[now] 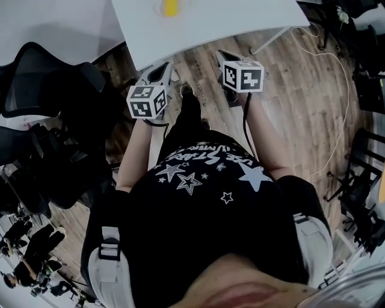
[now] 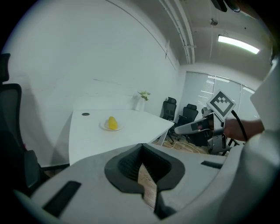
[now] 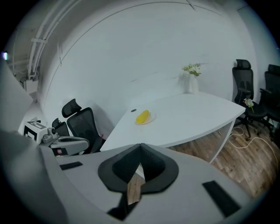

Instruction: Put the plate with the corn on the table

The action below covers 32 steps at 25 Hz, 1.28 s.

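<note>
The plate [image 1: 161, 8] with the corn [image 1: 171, 6] sits on the white desk [image 1: 210, 24], right at the top edge of the head view. Both tools hover short of it over the wooden floor [image 1: 289, 90]. The left gripper [image 1: 160, 72] and the right gripper [image 1: 224, 57] point toward the desk's near edge, well apart from the plate, and each marker cube faces up. Black office chairs [image 1: 48, 90] crowd the left side and a pale cable [image 1: 344, 108] loops across the floor on the right.

Over to the left gripper view: the jaws are together with nothing between them, and only a sliver of floor shows through the slit below the tips. Beyond them the plate [image 2: 104, 126] rests on the desk [image 2: 135, 127] toward its left part, with the yellow corn [image 2: 112, 123] lying on it. A vase [image 2: 141, 103] with small flowers stands at the far edge. The right gripper [image 2: 192, 127] comes in from the right, held level beside this one.

Now the right gripper view: its jaws are fully closed and empty too. The plate [image 3: 151, 118] and corn [image 3: 142, 117] lie on the desk's [image 3: 197, 116] left half, apart from the vase [image 3: 191, 83] at the back. A black chair [image 3: 83, 124] stands left of the desk, and the left gripper [image 3: 65, 142] shows in front of it.
</note>
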Each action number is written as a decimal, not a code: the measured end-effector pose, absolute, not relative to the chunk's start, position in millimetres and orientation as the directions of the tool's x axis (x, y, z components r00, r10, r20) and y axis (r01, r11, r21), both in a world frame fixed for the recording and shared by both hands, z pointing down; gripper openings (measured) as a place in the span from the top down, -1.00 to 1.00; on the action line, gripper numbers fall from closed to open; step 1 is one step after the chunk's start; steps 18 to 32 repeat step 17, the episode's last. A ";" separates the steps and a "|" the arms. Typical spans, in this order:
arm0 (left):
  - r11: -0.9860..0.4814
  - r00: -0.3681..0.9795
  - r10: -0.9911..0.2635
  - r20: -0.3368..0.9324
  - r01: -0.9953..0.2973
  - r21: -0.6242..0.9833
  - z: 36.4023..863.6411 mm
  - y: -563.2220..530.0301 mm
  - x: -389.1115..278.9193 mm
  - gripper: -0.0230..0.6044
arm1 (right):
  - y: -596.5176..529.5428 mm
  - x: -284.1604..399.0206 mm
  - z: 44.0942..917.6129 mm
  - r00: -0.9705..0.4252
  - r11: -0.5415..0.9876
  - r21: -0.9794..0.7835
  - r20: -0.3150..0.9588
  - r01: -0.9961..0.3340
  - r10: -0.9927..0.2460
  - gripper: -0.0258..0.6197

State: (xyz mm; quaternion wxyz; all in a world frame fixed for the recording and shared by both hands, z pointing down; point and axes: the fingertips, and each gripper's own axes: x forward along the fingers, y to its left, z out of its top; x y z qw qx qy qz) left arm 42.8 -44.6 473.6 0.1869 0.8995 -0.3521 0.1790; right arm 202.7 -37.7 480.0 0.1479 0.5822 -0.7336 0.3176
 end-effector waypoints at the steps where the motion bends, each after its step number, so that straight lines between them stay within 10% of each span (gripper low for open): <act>1: -0.680 0.687 -0.568 0.454 -0.702 0.211 471.7 -39.5 40.5 0.91 | -33.3 201.3 476.8 -0.279 0.122 -0.294 0.584 -0.948 -0.762 0.90; 32: -0.698 0.696 -0.583 0.419 -0.694 0.180 439.5 13.7 43.4 0.91 | 19.4 201.4 438.6 -0.268 0.134 -0.280 0.522 -0.951 -0.810 0.90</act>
